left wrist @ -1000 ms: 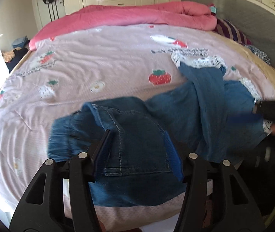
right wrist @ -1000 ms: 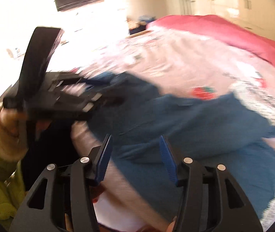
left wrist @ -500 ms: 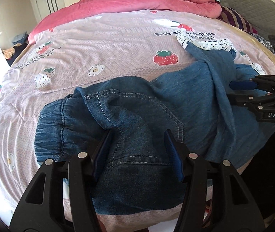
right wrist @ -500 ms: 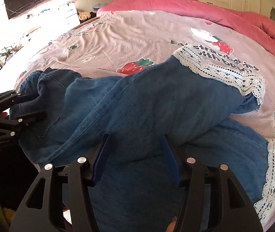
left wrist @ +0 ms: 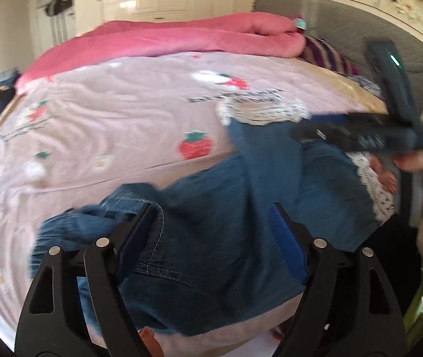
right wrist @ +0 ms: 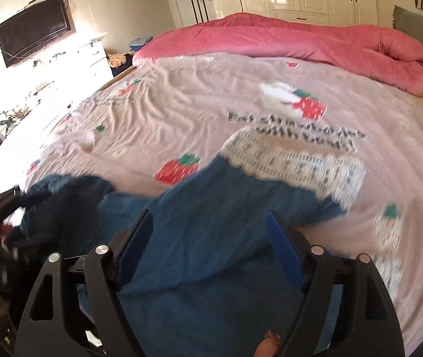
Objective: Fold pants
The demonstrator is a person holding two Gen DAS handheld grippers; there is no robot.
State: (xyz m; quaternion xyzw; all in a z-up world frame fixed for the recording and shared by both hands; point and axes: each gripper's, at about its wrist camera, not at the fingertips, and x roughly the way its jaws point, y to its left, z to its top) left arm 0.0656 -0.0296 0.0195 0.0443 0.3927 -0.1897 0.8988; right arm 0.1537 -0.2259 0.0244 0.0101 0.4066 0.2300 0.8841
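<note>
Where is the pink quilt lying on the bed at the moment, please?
The pink quilt is bunched along the far edge of the bed in both wrist views, beyond the strawberry sheet and well behind the pants.

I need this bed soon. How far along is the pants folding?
Barely begun. The denim pants lie bunched and unfolded on the strawberry bedsheet, one lace-trimmed leg crossing the other. Both the left gripper and right gripper are open above the fabric. Straightening and every fold remain.
</note>
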